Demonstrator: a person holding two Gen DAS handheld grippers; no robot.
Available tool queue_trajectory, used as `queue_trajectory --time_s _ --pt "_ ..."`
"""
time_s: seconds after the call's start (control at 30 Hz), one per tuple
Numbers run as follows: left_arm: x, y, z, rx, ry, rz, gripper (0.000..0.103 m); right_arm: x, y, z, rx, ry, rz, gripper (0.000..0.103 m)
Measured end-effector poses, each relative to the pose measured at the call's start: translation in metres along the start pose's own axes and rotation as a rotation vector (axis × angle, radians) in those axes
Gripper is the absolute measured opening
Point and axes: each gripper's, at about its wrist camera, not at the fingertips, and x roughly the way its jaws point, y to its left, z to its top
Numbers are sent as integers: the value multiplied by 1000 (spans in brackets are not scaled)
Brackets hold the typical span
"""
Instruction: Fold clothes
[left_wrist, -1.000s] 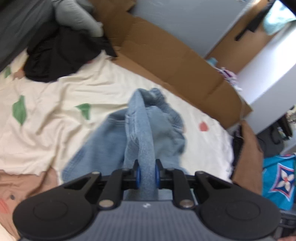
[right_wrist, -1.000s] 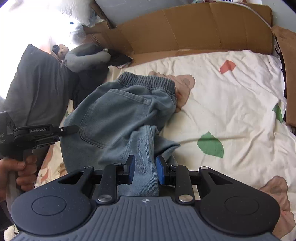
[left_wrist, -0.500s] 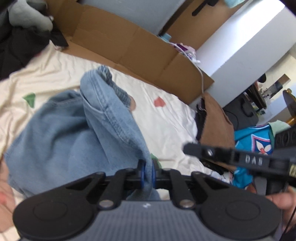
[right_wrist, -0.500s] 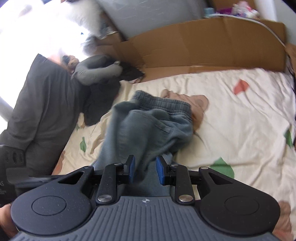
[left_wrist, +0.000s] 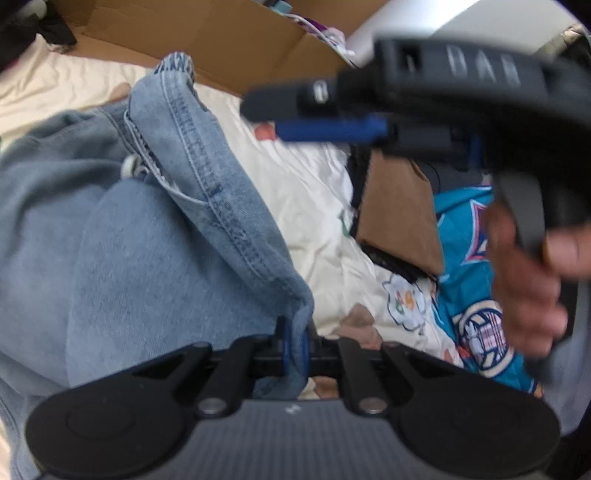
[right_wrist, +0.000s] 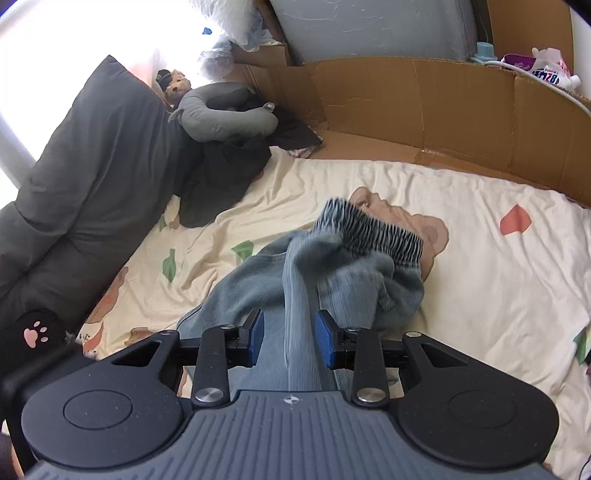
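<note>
Light blue jeans (left_wrist: 122, 236) lie bunched on the cream printed bedsheet (left_wrist: 325, 206). My left gripper (left_wrist: 293, 343) is shut on a stitched edge of the denim, which rises as a taut fold toward the waistband. In the right wrist view the jeans (right_wrist: 343, 280) are heaped, with the elastic waistband (right_wrist: 373, 229) on top. A ridge of denim runs between the fingers of my right gripper (right_wrist: 290, 332), whose blue pads stand apart from it. In the left wrist view that right gripper shows blurred at upper right, held by a hand (left_wrist: 524, 266).
Cardboard panels (right_wrist: 424, 107) line the far edge of the bed. A dark grey cushion (right_wrist: 85, 173), a grey neck pillow (right_wrist: 221, 118) and dark clothes (right_wrist: 221, 173) sit at the left. A teal printed garment (left_wrist: 465, 266) and brown cardboard (left_wrist: 399, 210) lie beside the bed on the right.
The left gripper has carried its denim fold across, and the jeans have bunched into a heap. The right gripper now looms close in the left wrist view. Both jaws kept their state.
</note>
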Motion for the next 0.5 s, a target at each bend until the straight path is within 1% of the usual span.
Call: queue_trajectory --time_s 0.17,0.27,0.3,0.33,0.5 --pt "1 10 -11 -46 -1 -20 7 14 1 14 1 44 -22 34" --pt "-1 17 -15 -98 -15 -38 7 30 9 16 -30 90 -6 34" --pt "-2 18 -15 -108 -21 -43 7 36 11 16 -36 108 3 37" --pt "-2 18 -15 -117 -28 -48 7 42 12 15 -36 124 2 41" --pt "-3 26 -15 -159 -41 -80 7 69 22 4 -120 205 -63 41"
